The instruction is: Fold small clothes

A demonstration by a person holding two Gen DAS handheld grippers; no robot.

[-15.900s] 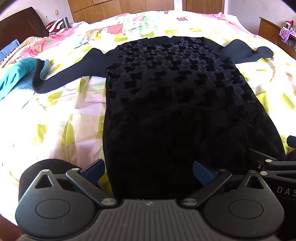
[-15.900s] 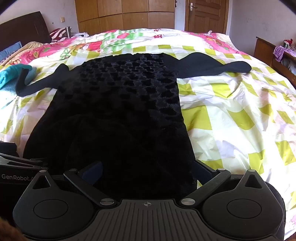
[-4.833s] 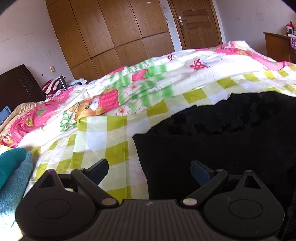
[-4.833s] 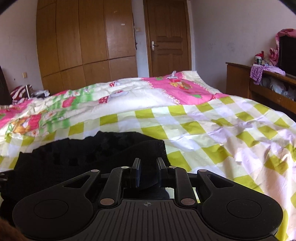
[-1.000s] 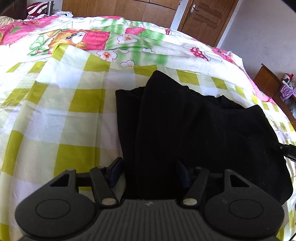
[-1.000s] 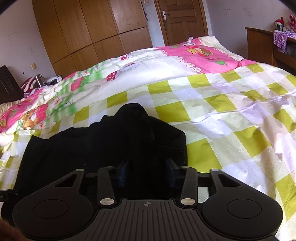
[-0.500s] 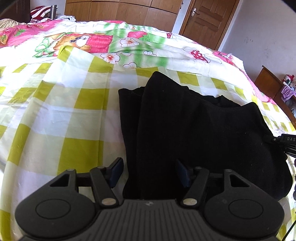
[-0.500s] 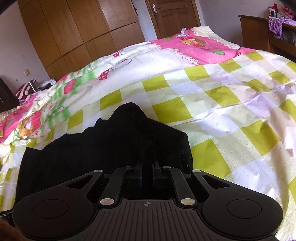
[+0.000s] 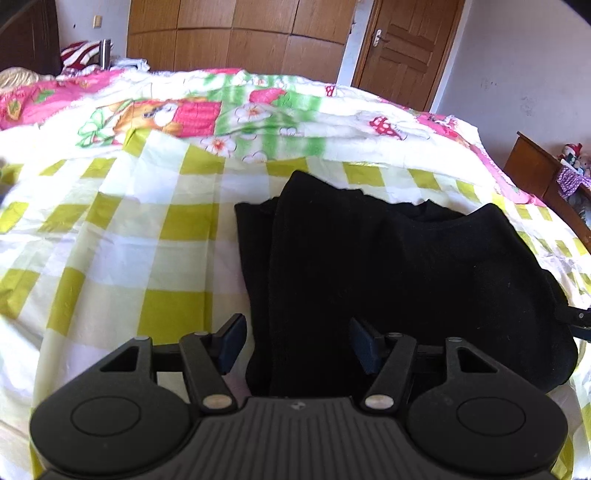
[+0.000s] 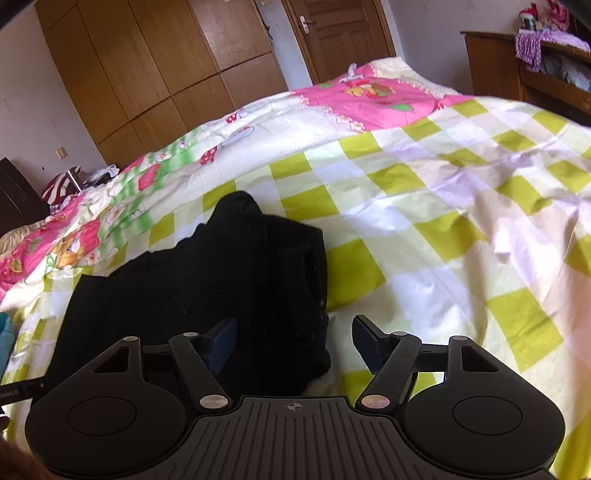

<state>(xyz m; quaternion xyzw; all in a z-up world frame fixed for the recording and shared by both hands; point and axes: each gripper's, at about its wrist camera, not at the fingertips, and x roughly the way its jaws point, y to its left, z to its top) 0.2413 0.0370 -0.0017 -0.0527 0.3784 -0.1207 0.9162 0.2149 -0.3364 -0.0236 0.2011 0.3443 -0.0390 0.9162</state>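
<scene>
I see the black garment (image 9: pixel 399 280) folded into a compact bundle, lying on the yellow-checked quilt (image 9: pixel 110 236) of the bed. Its left edge shows stacked layers, and a rounded bit of fabric pokes up at the far end in my right view (image 10: pixel 207 280). My left gripper (image 9: pixel 297 345) stands with its fingers (image 9: pixel 231 341) spread, the bundle's near left edge between them but not pinched. My right gripper (image 10: pixel 293 341) is opening, its fingers apart over the bundle's near right corner, pressing nothing. Beyond the quilt are a pink cartoon bedspread (image 10: pixel 373 96), wooden wardrobe doors (image 9: pixel 236 37) and a door (image 10: pixel 336 33).
</scene>
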